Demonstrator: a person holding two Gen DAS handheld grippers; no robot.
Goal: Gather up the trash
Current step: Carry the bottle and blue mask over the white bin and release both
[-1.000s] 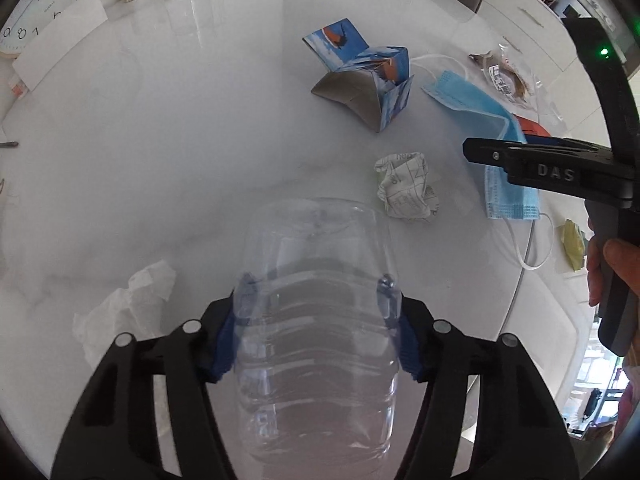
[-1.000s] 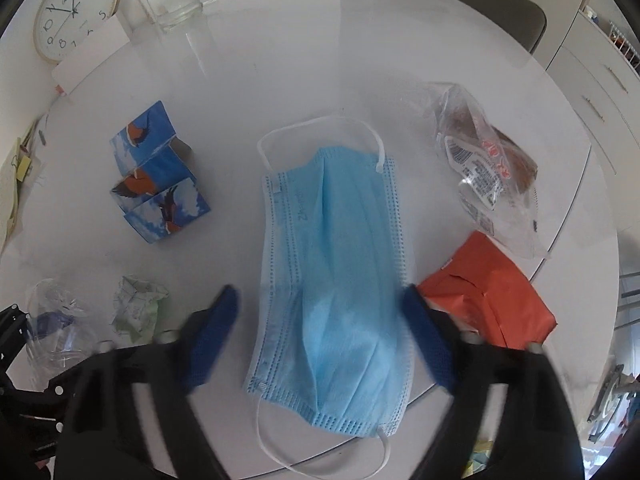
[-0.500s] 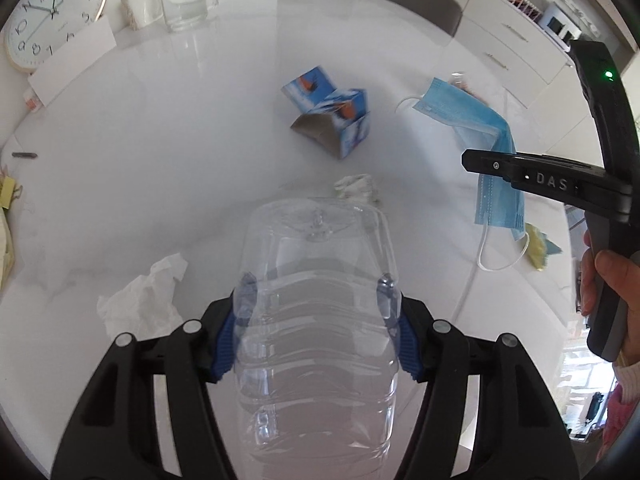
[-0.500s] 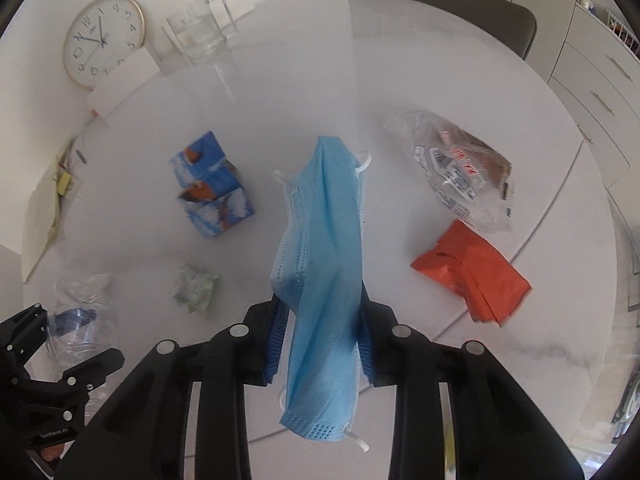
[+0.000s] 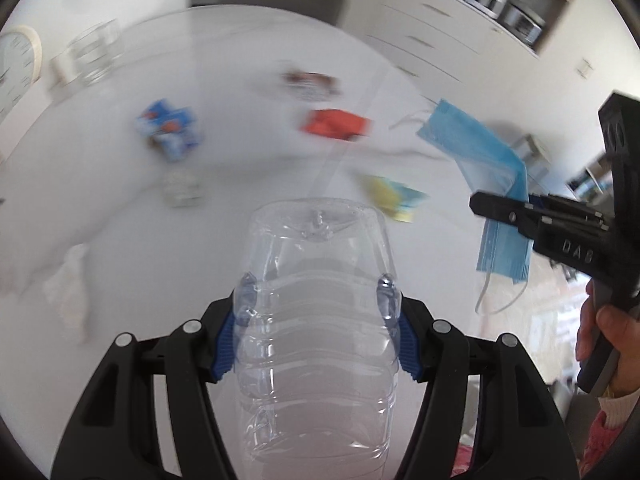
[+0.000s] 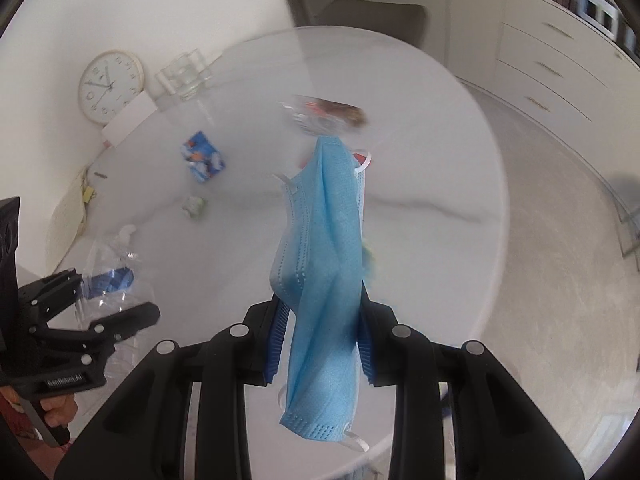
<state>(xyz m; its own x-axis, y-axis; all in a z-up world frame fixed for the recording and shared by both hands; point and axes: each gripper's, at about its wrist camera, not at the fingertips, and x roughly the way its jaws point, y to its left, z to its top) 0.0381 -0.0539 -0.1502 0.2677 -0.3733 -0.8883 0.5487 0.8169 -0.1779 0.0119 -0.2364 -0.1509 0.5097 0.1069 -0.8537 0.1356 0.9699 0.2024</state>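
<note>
— Where do your two loads sit?
— Your left gripper clamps the bottle; to its right, your right gripper pinches the mask, both above the table.
— Behind them?
— The carton lies left, the wrapper farther back.

On the right gripper, seen from my left wrist view, I read "DAS" in raised letters on its black body. On the left gripper a small label reads roughly "GenRobot.AI". The wall clock shows numerals, too blurred to read.
</note>
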